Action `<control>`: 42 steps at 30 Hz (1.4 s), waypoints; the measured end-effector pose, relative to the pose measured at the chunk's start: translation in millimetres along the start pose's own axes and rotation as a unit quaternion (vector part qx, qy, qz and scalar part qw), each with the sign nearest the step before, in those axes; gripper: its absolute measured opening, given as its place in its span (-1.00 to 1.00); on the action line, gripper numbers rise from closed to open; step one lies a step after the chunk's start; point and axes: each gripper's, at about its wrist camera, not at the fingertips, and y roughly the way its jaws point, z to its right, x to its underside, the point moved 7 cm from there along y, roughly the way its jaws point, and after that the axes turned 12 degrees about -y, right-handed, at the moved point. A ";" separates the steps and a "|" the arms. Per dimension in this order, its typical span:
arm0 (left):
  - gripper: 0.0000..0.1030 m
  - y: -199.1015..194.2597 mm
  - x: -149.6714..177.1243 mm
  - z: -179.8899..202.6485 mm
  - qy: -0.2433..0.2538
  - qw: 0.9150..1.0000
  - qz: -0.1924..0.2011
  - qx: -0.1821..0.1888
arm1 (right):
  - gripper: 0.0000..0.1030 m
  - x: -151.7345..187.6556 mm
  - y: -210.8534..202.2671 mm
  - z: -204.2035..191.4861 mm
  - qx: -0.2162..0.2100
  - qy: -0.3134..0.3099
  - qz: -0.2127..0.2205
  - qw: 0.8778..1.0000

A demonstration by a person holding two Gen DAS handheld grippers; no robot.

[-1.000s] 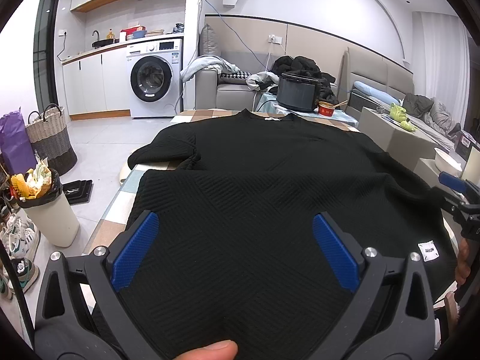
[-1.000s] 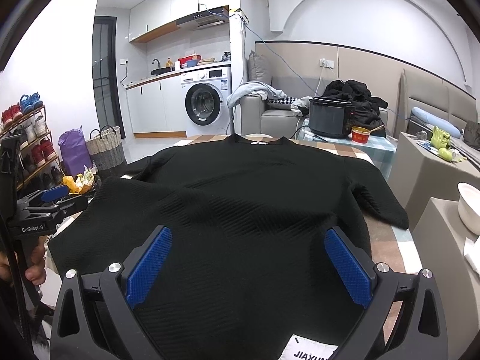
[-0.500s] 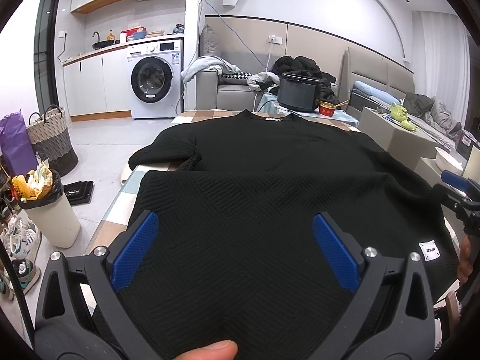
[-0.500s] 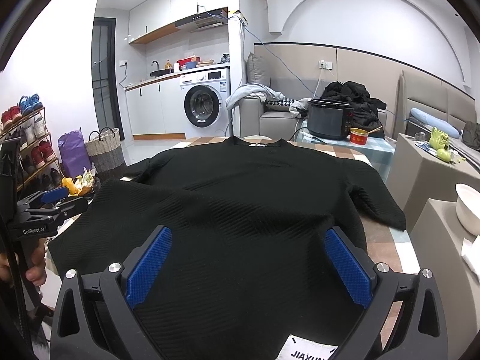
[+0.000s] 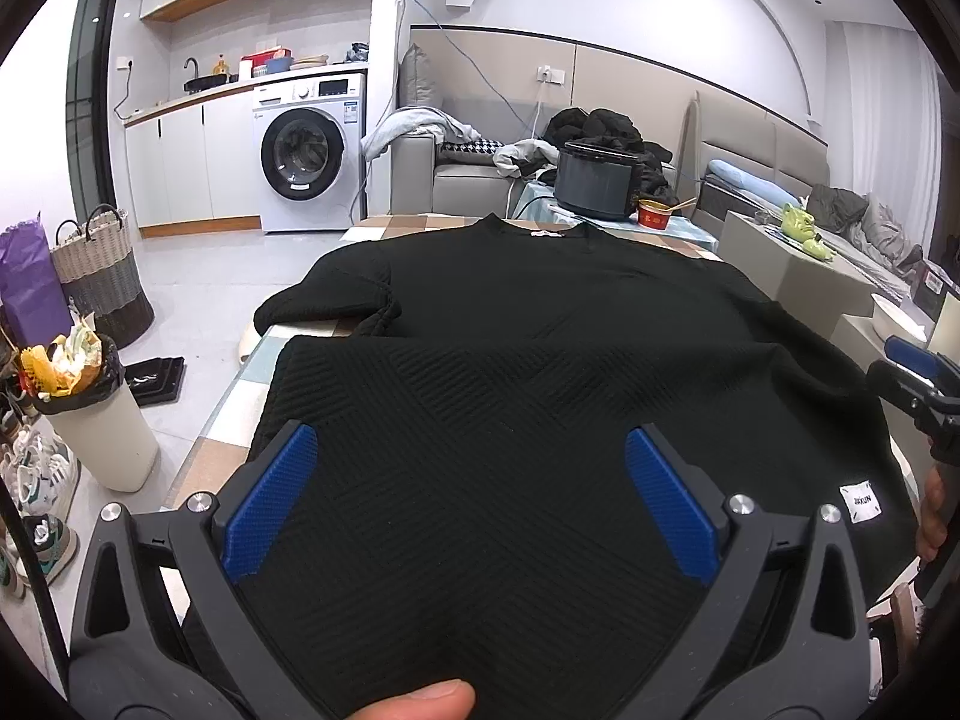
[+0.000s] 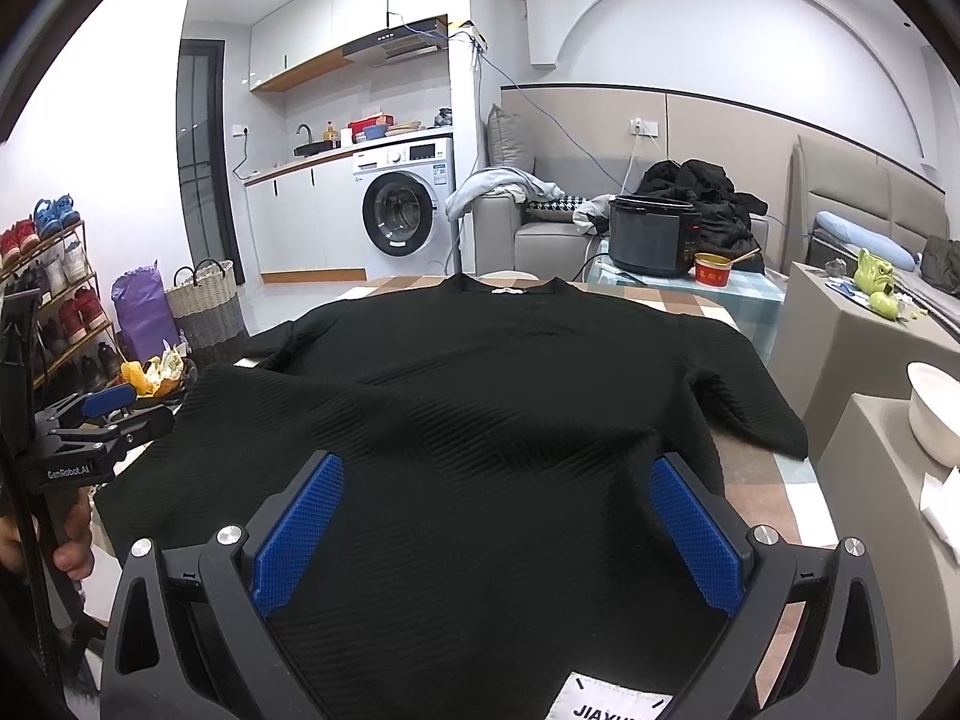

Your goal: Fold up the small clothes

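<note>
A black textured sweater (image 5: 540,330) lies spread over the checked table (image 5: 240,384), collar at the far end, its near part lying in a raised layer over the body. In the right wrist view the sweater (image 6: 510,372) shows a white hem label (image 6: 606,702) at the bottom. My left gripper (image 5: 469,444) hovers open over the near left part, blue pads wide apart, a thumb tip below it. My right gripper (image 6: 497,468) is open over the near right part. Each gripper also shows in the other's view: the right gripper (image 5: 906,369) and the left gripper (image 6: 102,420).
Left of the table stand a full waste bin (image 5: 90,414), a woven basket (image 5: 99,276) and a shoe rack (image 6: 54,294). Behind the table sit a black cooker (image 5: 594,180) and a red bowl (image 5: 654,213). A white bowl (image 6: 933,414) rests on a side table at right.
The right gripper has edged slightly forward over the sweater, so the white label sits lower in its view. The left gripper is almost still. Both stay open.
</note>
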 end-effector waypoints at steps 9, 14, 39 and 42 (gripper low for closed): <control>0.99 9.4 -1.0 0.4 -0.002 1.000 -0.007 -0.003 | 1.00 -6.0 8.1 10.0 0.003 0.010 -0.008 1.000; 0.99 15.9 -5.3 3.4 0.002 1.000 -0.011 -0.003 | 1.00 -5.5 10.0 22.0 0.009 0.028 -0.015 0.999; 0.45 102.0 -78.4 4.6 0.002 1.000 -0.018 0.007 | 1.00 -9.7 45.3 141.0 0.093 0.160 -0.064 0.981; 0.42 116.7 -84.3 0.1 -0.003 1.000 -0.024 0.006 | 1.00 -4.3 60.4 155.6 0.090 0.179 -0.084 0.976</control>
